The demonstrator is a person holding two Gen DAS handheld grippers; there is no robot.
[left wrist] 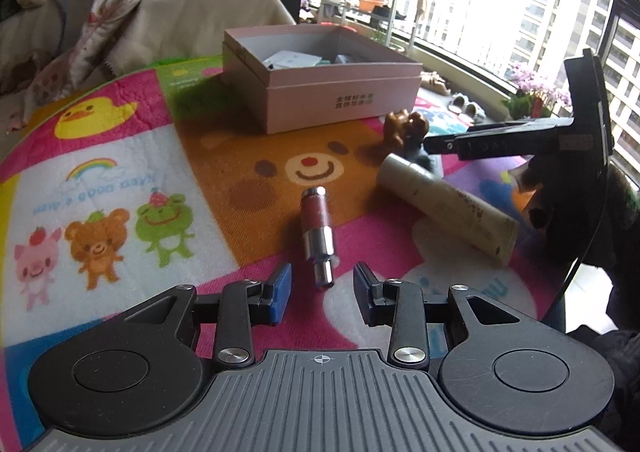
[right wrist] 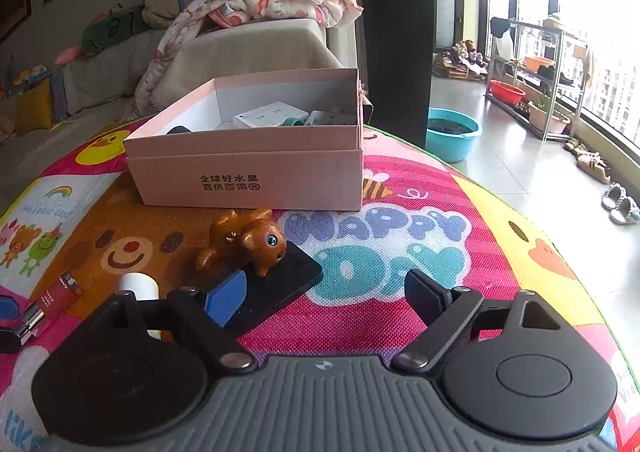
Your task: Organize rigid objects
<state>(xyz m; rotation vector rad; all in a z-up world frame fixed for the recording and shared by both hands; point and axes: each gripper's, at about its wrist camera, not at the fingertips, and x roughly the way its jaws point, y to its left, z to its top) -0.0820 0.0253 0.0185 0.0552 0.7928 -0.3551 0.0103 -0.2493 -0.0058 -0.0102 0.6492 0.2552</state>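
Observation:
A small red and silver cylinder (left wrist: pixel 318 230) lies on the cartoon mat, its silver tip between the fingers of my open left gripper (left wrist: pixel 322 288); it also shows in the right wrist view (right wrist: pixel 48 306). A cream tube (left wrist: pixel 448 208) lies to its right. A brown animal figurine (right wrist: pixel 246 242) rests on a flat black slab (right wrist: pixel 280 286), just ahead of my open, empty right gripper (right wrist: pixel 320 296). An open pink box (right wrist: pixel 256 172) with several items inside stands behind them; it also shows in the left wrist view (left wrist: pixel 320 92).
The colourful mat (right wrist: pixel 400 252) covers the table. A sofa with a blanket (right wrist: pixel 260 8) lies behind. A blue basin (right wrist: pixel 452 134), a shelf rack (right wrist: pixel 532 76) and slippers (right wrist: pixel 620 206) are on the floor at right.

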